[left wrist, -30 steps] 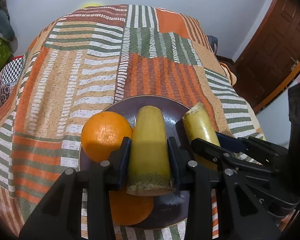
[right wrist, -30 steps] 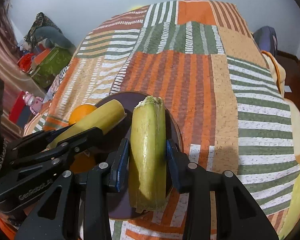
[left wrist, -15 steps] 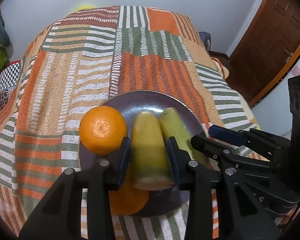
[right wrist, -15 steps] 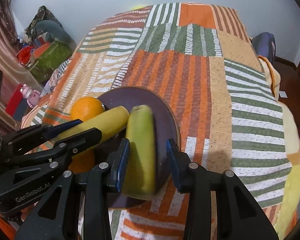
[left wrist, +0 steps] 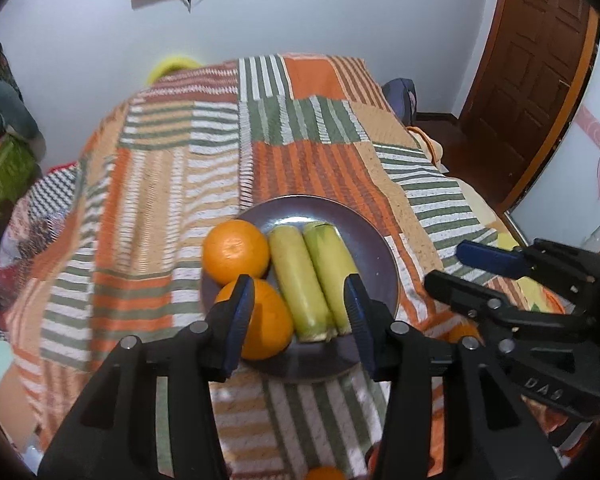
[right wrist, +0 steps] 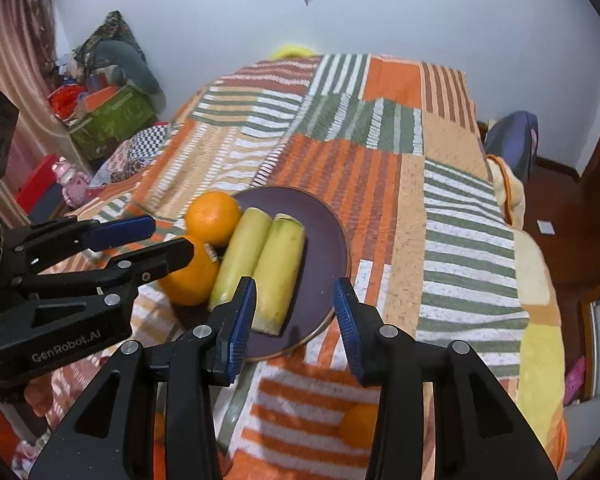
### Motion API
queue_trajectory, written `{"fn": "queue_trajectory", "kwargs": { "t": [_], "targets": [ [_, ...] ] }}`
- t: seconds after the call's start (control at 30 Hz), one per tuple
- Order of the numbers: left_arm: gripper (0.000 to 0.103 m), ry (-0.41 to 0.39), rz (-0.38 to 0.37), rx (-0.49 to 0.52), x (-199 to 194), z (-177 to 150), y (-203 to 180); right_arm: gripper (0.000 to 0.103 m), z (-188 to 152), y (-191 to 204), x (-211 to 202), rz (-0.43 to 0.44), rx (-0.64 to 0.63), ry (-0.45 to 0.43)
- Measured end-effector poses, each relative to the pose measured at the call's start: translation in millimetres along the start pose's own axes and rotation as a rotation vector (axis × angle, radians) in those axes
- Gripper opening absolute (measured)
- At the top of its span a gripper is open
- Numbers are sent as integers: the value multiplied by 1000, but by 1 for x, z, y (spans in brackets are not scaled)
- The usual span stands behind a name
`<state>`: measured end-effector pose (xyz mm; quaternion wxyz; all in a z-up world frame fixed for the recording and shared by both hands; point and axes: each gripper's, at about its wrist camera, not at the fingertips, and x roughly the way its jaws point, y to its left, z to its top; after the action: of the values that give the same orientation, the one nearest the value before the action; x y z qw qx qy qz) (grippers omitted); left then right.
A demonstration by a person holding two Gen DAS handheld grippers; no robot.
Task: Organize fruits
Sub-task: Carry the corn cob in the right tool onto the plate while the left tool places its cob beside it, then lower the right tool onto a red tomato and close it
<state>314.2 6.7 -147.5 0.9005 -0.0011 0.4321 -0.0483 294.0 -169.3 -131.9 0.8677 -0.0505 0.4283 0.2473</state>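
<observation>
A dark purple plate sits on a striped bedspread. On it lie two yellow-green corn cobs side by side, one on the left and one on the right, and two oranges, one farther and one nearer. My left gripper is open and empty, raised above the plate's near side. My right gripper is open and empty above the plate's near right rim.
The striped bedspread covers a bed. A small orange lies on the bedspread right of the plate, and another at the bottom edge. A wooden door stands at right. Boxes and toys are left of the bed.
Both grippers opened and let go of the two cobs, which now lie on the plate. Both grippers rose and drew back from the plate.
</observation>
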Motion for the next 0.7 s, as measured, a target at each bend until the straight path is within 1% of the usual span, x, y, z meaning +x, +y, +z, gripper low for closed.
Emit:
{"fn": "queue_trajectory", "kwargs": {
  "t": [0.1,0.17,0.3,0.37,0.53,0.63,0.7],
  "targets": [
    [49,-23,16,8,-20,-9,3,40,-7,7,-15,-9,-13,-29],
    [50,-39,25,12,-35,-18,6,44,-12,12,-25,-13,-19,-50],
    [55,-60,39,15,-59,-36,12,49,-22,23,-43,-34,-44,-91],
    [57,-64,47,11,-69,-47,15,53,-28,27,-48,-37,-49,-103],
    [62,-53,59,12,-86,-77,24,56,-46,38,-61,-41,-70,-121],
    [64,-33,53,4,-91,-97,27,63,-59,44,-63,-31,-81,-112],
    [64,-17,50,11,-92,-109,28,65,-69,47,-61,-25,-85,-100]
  ]
}}
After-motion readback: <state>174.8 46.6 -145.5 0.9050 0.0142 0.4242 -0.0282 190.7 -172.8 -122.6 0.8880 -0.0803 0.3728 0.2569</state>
